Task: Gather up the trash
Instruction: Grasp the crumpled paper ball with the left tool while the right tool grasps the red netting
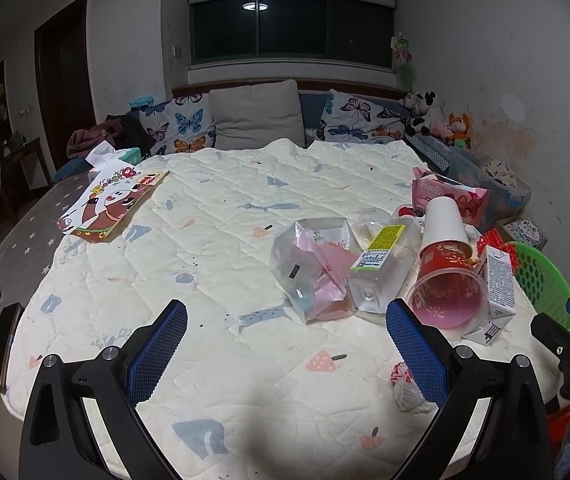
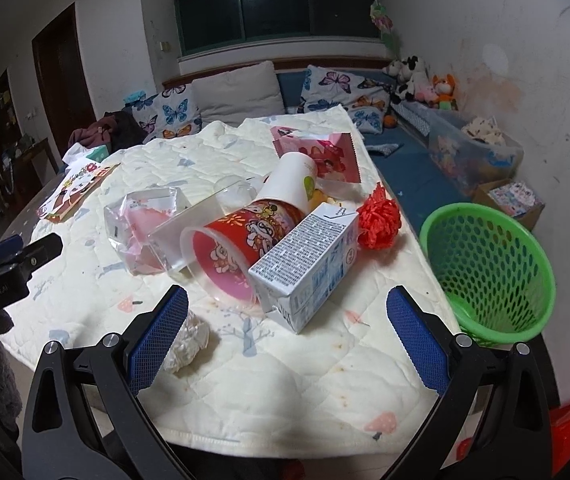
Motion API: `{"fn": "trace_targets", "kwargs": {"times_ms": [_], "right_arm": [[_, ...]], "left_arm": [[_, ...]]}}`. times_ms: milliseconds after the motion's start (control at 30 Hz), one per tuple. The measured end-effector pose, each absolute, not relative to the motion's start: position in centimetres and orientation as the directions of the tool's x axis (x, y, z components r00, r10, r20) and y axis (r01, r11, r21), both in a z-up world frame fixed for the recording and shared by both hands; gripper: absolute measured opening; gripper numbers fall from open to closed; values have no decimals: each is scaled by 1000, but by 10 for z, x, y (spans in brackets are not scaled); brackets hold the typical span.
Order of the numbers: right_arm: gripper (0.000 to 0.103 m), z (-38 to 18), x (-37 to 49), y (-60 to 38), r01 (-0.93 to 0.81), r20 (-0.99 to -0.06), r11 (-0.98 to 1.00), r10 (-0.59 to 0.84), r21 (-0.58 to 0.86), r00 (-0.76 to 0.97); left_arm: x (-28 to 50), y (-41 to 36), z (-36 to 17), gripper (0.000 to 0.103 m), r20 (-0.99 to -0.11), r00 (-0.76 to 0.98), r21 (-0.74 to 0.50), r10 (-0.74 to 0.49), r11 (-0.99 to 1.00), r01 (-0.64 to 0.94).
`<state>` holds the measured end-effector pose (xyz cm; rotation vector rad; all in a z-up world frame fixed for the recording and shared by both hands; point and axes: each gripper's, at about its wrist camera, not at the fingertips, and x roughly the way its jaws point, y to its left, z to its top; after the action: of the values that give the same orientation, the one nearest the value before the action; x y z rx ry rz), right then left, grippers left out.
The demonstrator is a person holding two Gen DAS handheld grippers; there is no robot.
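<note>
Right gripper [image 2: 287,322] just below milk carton [image 2: 305,256]

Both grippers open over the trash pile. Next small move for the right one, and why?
Probably ease the right gripper forward onto the milk carton. Its jaws stand open and empty, the carton lies nearest between them, and the green basket stands just right of the quilt, seemingly empty.
</note>
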<state>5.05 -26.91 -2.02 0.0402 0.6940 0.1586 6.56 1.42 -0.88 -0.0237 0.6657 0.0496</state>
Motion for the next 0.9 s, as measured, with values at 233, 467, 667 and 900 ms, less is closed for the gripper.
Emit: {"fn": "trace_targets", "kwargs": {"times_ms": [233, 467, 667, 900], "right_arm": [[99, -19, 76, -281, -143, -645, 985, 170, 96, 745], [98, -16, 100, -300, -135, -657, 987, 160, 89, 737], [96, -20, 122, -318, -124, -671, 988, 155, 94, 725], [87, -35, 160, -343, -98, -712, 984, 177, 150, 680]], "left_arm": [[76, 8, -18, 97, -644, 765, -20, -17, 1000, 6], [78, -10, -36, 97, -681, 723, -49, -115, 993, 111], [77, -27, -52, 97, -711, 681, -70, -177, 981, 183], [75, -48, -70, 96, -738, 626, -87, -250, 956, 279]]}}
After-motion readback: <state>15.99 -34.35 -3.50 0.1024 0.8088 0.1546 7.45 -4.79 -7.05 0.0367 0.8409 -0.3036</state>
